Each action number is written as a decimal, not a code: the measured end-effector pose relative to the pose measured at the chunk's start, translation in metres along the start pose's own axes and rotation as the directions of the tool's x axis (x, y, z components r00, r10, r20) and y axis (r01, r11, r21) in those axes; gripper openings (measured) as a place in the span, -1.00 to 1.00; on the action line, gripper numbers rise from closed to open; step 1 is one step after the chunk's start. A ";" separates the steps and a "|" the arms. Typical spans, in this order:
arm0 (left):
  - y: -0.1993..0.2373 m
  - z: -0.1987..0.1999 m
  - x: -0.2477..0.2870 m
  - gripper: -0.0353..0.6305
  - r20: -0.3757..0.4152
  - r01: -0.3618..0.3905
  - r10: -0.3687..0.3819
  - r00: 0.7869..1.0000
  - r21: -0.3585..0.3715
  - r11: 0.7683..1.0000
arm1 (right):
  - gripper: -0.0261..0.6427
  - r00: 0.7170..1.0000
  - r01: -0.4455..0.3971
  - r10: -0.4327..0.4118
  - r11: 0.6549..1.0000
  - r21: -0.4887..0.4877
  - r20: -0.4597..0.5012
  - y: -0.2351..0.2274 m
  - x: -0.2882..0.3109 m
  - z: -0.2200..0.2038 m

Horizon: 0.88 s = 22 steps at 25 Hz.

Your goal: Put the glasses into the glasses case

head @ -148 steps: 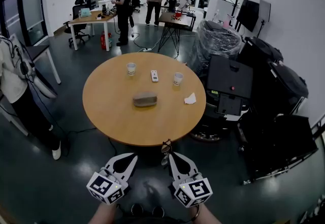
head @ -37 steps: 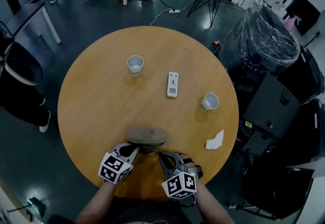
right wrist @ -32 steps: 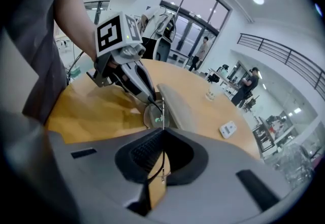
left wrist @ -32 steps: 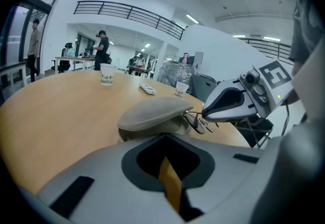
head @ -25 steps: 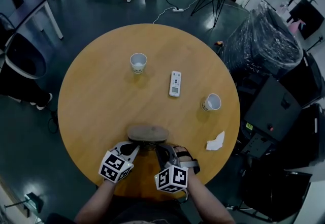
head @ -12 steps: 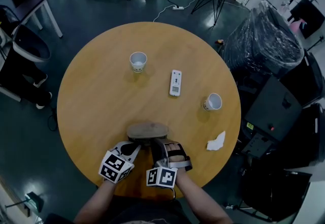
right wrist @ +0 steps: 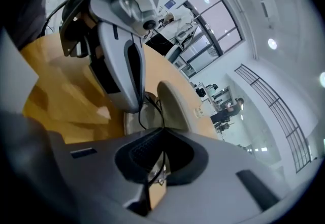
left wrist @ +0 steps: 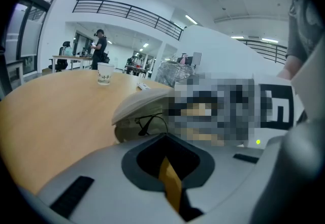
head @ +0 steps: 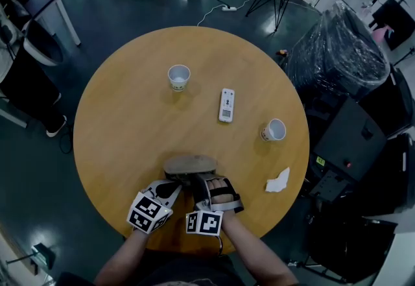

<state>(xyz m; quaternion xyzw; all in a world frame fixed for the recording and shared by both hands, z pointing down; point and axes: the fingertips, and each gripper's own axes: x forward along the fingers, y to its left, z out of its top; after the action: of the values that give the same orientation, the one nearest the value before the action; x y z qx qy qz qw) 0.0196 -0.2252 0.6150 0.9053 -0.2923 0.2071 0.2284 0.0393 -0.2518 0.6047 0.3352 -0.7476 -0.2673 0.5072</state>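
Note:
The grey glasses case [head: 189, 163] lies near the front edge of the round wooden table [head: 123, 129], with its pale lid [left wrist: 142, 102] raised. My left gripper [head: 174, 185] is shut, and its tips [left wrist: 163, 135] rest at the case's near rim. My right gripper [head: 198, 182] sits close beside it, shut on the thin dark wire glasses [right wrist: 154, 111]. The glasses [left wrist: 152, 121] hang at the mouth of the case [right wrist: 172, 103], against its lower shell. A mosaic patch hides part of the left gripper view.
Farther back on the table stand two paper cups [head: 179, 76] [head: 274, 130] and a white remote [head: 226, 104]. A crumpled tissue [head: 277, 181] lies at the right. A plastic-wrapped bulk [head: 337, 51] and black equipment [head: 343, 142] crowd the table's right side.
My right gripper has slid left toward the left gripper and rolled, bringing the glasses up to the case. The left gripper and the case have stayed put.

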 end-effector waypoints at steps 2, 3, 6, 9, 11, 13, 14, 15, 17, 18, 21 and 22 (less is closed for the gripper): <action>0.000 0.000 -0.001 -0.88 -0.002 0.002 -0.002 1.000 -0.001 1.000 | -0.95 1.000 -0.003 0.003 1.000 -0.004 -0.017 0.000 0.001 -0.003; 0.000 -0.001 -0.001 -0.88 -0.003 0.002 -0.002 1.000 -0.003 1.000 | -0.95 1.000 -0.005 0.005 1.000 -0.003 -0.022 0.000 0.002 -0.004; 0.000 -0.001 -0.002 -0.88 -0.003 0.003 -0.003 1.000 -0.010 1.000 | -0.94 1.000 -0.005 0.005 1.000 0.013 -0.016 0.001 0.003 -0.002; 0.000 -0.001 -0.001 -0.88 0.003 0.007 -0.007 1.000 -0.006 1.000 | -0.94 1.000 -0.009 0.009 0.998 0.057 0.001 0.000 0.004 0.001; 0.000 -0.001 -0.001 -0.88 0.002 0.008 -0.008 1.000 -0.007 1.000 | -0.92 0.999 -0.028 0.027 0.997 0.071 0.016 0.002 0.005 0.004; 0.000 -0.001 -0.002 -0.88 0.001 0.008 -0.008 1.000 -0.010 1.000 | -0.88 0.998 -0.055 0.053 0.996 0.077 0.032 0.005 0.005 0.007; 0.000 -0.001 -0.002 -0.88 0.001 0.007 -0.007 1.000 -0.012 1.000 | -0.85 0.997 -0.070 0.067 0.994 0.079 0.037 0.007 0.004 0.008; 0.000 -0.001 -0.002 -0.88 0.002 0.007 -0.007 1.000 -0.014 1.000 | -0.80 0.996 -0.082 0.079 0.993 0.082 0.041 0.009 0.004 0.008; 0.001 -0.001 -0.003 -0.88 0.003 0.007 -0.007 1.000 -0.016 1.000 | -0.76 0.995 -0.092 0.089 0.992 0.086 0.046 0.011 0.004 0.009; 0.001 -0.001 -0.003 -0.88 0.004 0.008 -0.008 1.000 -0.016 1.000 | -0.76 0.995 -0.093 0.089 0.992 0.087 0.048 0.011 0.004 0.010; 0.002 -0.001 -0.003 -0.88 0.004 0.008 -0.008 1.000 -0.016 1.000 | -0.73 0.994 -0.098 0.093 0.991 0.093 0.056 0.010 0.004 0.010; 0.002 -0.001 -0.002 -0.88 0.005 0.008 -0.008 1.000 -0.017 1.000 | -0.72 0.993 -0.103 0.098 0.990 0.097 0.058 0.010 0.003 0.010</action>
<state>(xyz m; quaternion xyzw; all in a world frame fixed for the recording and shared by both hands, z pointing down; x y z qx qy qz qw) 0.0170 -0.2253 0.6149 0.9050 -0.2910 0.2014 0.2360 0.0267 -0.2473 0.6105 0.3146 -0.7893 -0.2126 0.4826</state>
